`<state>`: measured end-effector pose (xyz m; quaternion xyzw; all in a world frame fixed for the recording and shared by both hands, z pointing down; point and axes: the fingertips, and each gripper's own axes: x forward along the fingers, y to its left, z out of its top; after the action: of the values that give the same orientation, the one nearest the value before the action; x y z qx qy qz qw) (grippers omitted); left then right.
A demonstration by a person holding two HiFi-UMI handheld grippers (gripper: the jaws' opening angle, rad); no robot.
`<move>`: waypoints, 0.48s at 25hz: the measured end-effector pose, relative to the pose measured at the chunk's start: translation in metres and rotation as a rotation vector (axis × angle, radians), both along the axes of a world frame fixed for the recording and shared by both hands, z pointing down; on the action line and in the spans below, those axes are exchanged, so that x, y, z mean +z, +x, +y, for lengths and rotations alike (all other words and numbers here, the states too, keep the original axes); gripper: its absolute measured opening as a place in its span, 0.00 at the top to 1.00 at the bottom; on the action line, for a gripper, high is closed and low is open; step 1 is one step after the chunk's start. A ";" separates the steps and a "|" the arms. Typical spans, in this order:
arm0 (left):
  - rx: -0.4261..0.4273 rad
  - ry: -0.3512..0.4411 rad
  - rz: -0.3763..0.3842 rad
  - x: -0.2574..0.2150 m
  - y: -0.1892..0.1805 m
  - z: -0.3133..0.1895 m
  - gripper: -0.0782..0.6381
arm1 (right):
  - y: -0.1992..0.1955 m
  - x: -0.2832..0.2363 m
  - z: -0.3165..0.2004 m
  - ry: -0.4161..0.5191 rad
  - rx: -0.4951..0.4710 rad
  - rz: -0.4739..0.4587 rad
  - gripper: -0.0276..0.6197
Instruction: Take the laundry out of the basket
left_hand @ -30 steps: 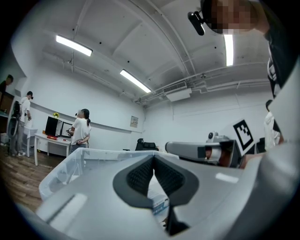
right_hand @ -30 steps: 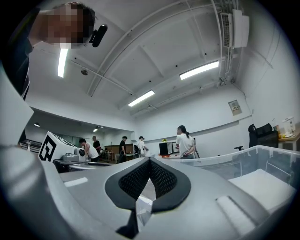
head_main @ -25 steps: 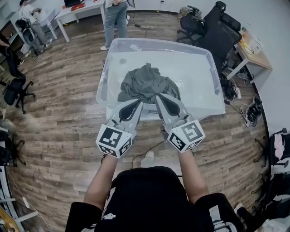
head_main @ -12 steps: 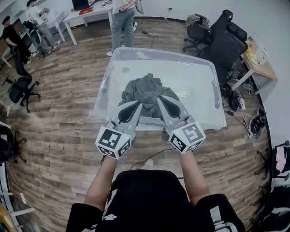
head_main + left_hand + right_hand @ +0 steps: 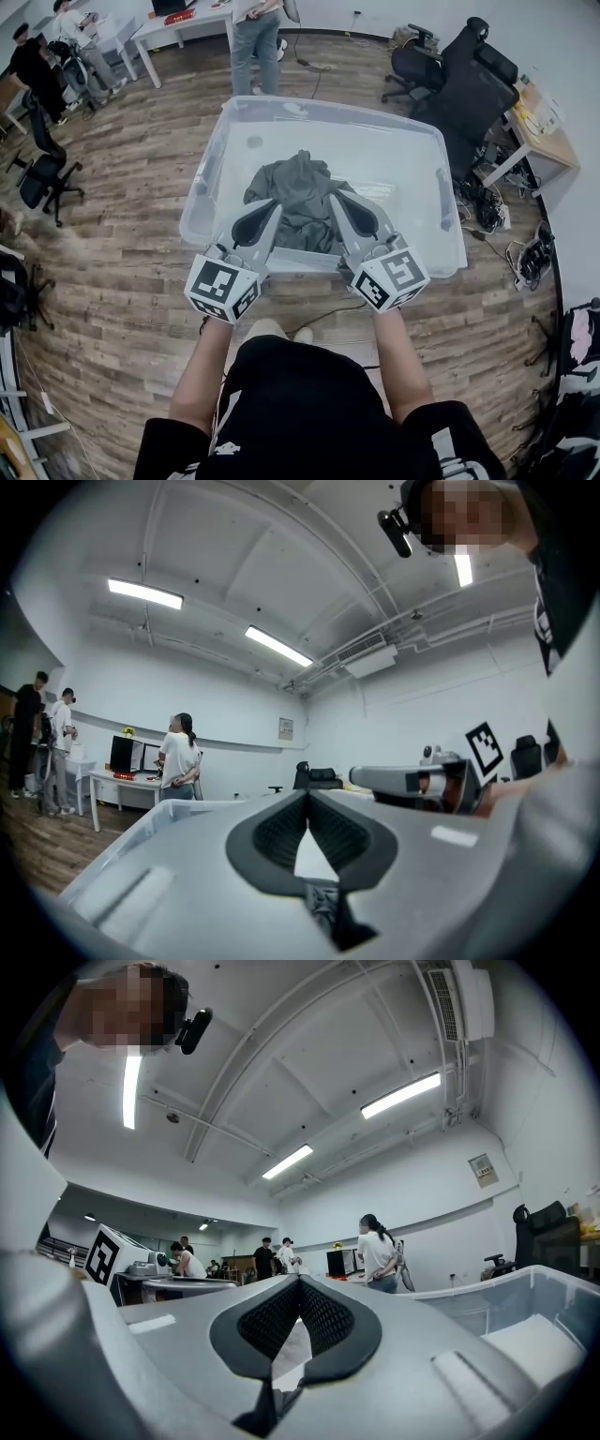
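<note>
A dark grey-green garment (image 5: 298,187) lies bunched in the middle of a clear plastic basket (image 5: 412,150) on the wood floor. Both grippers reach over the basket's near rim. My left gripper (image 5: 275,204) is shut, with its tips at the garment's near left edge. My right gripper (image 5: 334,199) is also shut, its tips over the garment's near right part. In the left gripper view the jaws (image 5: 307,794) meet at the tips, and a bit of grey cloth (image 5: 323,902) shows below them. The right gripper view shows its jaws (image 5: 298,1279) closed with nothing between them.
A person (image 5: 253,37) stands just past the basket's far side, by a white table (image 5: 178,19). Black office chairs (image 5: 464,75) stand at the far right, with a wooden desk (image 5: 539,112) beyond them. Another chair (image 5: 42,178) is at the left. Cables (image 5: 323,314) run along the floor near my feet.
Both grippers have moved forward across the basket's near rim, so their tips now lie over the garment. The left one has also dropped slightly to the left. Both jaws stay shut.
</note>
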<state>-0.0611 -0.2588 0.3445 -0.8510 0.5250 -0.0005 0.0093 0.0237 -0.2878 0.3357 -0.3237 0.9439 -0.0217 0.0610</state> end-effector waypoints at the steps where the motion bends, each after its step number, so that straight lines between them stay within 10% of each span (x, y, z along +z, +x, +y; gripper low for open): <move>1: -0.004 0.002 -0.006 -0.001 -0.001 -0.003 0.88 | 0.001 0.000 -0.002 0.002 0.002 0.000 0.96; 12: 0.041 0.029 -0.062 -0.011 -0.004 -0.043 0.88 | 0.010 0.000 -0.035 0.014 0.038 0.026 0.96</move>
<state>-0.0647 -0.3013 0.3337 -0.8609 0.5071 -0.0191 0.0377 0.0341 -0.3230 0.3356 -0.3414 0.9385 -0.0096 0.0513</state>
